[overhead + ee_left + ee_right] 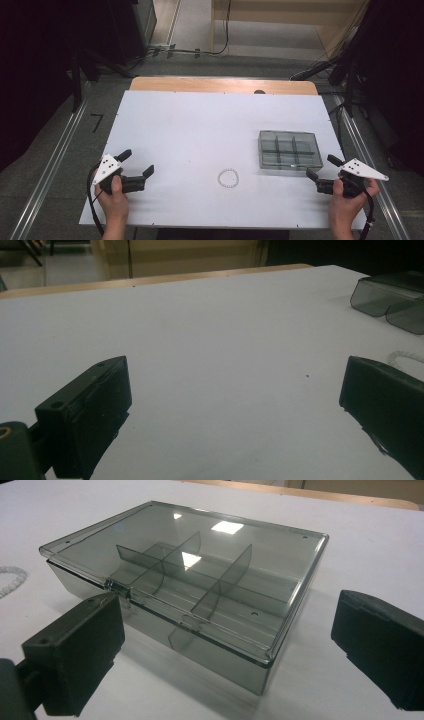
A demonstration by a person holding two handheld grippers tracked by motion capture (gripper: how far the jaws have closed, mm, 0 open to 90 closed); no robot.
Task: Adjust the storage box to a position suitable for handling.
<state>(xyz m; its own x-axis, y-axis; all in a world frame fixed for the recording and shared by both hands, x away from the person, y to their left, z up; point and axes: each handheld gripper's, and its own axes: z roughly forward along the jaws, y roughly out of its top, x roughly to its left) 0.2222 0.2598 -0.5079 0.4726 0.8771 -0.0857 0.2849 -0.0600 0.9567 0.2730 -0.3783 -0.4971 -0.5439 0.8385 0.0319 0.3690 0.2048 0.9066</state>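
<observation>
A smoky clear plastic box (289,149) with inner dividers and a shut lid sits on the right part of the white table (200,130). In the right gripper view the box (200,580) lies just ahead of my jaws. A small white bead bracelet (228,178) lies on the table near the front middle; its edge (402,356) shows in the left gripper view and again (11,579) in the right gripper view. My left gripper (136,163) is open at the front left, nothing between its jaws. My right gripper (324,167) is open beside the box's front right corner, apart from it.
A wooden strip (222,85) runs along the table's far edge. Metal rails (55,155) flank the table on the floor, and dark stands and cables (190,50) lie beyond it. White tabletop stretches between the two grippers.
</observation>
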